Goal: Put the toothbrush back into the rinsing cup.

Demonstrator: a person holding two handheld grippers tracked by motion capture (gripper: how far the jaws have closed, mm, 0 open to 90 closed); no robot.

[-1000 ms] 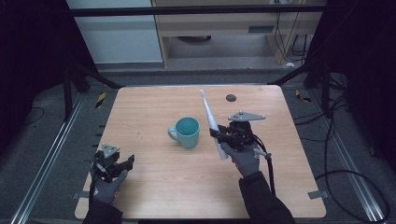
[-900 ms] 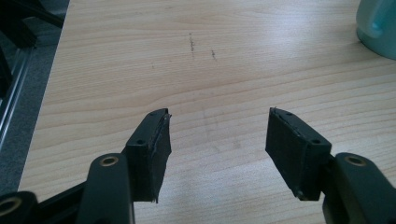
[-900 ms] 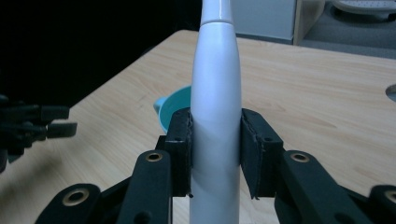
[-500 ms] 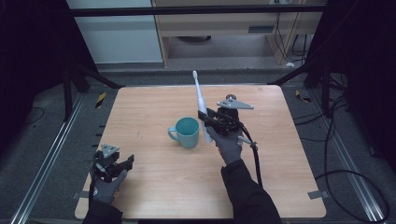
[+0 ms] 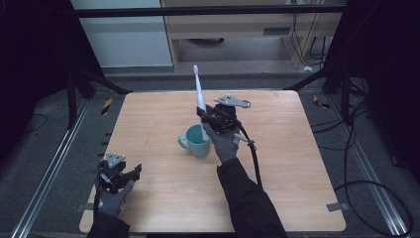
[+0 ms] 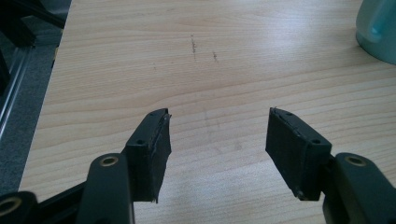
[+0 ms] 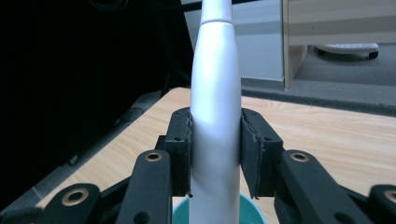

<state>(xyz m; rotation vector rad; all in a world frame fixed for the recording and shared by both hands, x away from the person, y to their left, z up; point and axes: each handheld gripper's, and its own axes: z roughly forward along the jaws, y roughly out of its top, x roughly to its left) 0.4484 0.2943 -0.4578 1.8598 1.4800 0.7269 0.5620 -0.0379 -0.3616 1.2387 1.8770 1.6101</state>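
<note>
Black jaws first: down at the near left corner of the tabletop, the left claw sits low over the wood with its jaws spread wide and nothing between them; in the left gripper view the left claw's pads frame bare pale boards, and the teal cup peeks in at the far corner. Moving up the tabletop, the right claw is clamped on a white electric toothbrush, both pads pressed tight against the thick handle. In the right gripper view that handle rises straight up between the jaws, its lower end right over the cup's teal rim. From the high view the cup stands near the tabletop's middle, handle to the left, and the brush head points up and away toward the far edge.
</note>
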